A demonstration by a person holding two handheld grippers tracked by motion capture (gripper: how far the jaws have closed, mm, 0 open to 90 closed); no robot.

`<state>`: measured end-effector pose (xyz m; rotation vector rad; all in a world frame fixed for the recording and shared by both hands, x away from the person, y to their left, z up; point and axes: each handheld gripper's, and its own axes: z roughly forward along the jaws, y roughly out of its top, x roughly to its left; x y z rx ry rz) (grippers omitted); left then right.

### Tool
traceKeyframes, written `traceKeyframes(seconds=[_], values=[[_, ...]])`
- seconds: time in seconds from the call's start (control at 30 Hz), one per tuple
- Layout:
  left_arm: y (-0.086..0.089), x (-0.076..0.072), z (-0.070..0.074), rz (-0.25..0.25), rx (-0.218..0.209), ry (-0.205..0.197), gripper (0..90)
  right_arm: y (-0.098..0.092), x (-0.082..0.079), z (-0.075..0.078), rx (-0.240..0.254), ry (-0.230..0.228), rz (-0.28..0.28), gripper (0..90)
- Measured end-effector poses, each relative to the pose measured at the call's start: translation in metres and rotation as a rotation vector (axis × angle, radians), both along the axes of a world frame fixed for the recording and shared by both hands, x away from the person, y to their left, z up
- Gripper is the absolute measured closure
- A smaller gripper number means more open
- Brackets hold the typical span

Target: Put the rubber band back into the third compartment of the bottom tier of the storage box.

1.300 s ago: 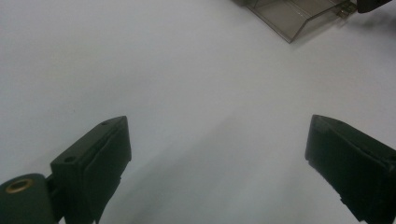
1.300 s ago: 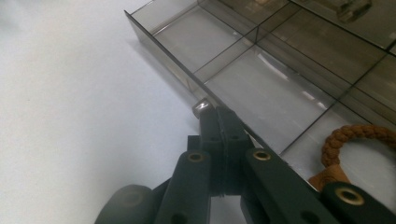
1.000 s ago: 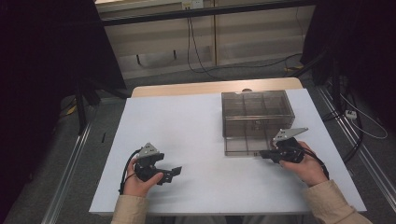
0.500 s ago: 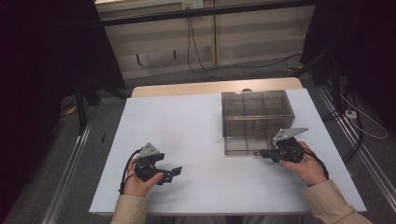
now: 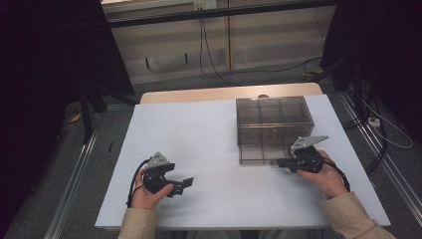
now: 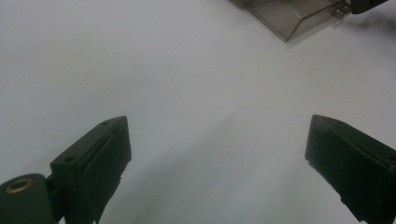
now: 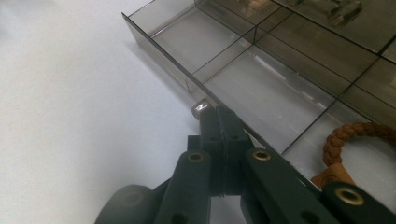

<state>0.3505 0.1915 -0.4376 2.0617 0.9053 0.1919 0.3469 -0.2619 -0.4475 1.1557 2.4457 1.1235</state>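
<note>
Smoky translucent plastic organiser box (image 5: pixel 274 124) with a pull-out drawer sits toward the far right corner of the white bench (image 5: pixel 209 144), its drawer partly slid out toward the near edge. The right claw (image 5: pixel 279 162) is pinched closed on the small clear knob (image 7: pixel 201 108) at the drawer's front wall (image 7: pixel 159 51); the right gripper view shows both black jaws meeting around that tab. The left claw (image 5: pixel 185 184) rests near the near-left part of the bench, jaws standing wide apart with nothing between them, bare bench below.

Step in hand, as I read it: working the drawer by its knob. To do it well: keep the pinch square on the knob, pull straight along the drawer's run toward the near edge, no twisting, or the tab may slip out. The box looks light and could slide with the pull; the free left claw could brace its body if it does.

Counts: one box, one drawer out, one knob. Drawer dividers give several compartments; three show clearly along the front row in the right gripper view, more behind. One brown braided cord loop with a tan leather tab (image 7: pixel 348 140) lies in the compartment nearest the right claw. A pale clear item (image 7: pixel 343 11) sits farther back in the box, too blurred to tell. Two claws, two hands.
</note>
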Motion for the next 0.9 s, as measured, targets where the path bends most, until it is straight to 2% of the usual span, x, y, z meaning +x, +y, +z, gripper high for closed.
traceKeyframes(seconds=[0.9], values=[[0.0007,0.0002,-0.0001,0.002,-0.001,-0.001,7.1,-0.0003,0.0058,-0.0022,0.019,-0.008,-0.031,90.0]])
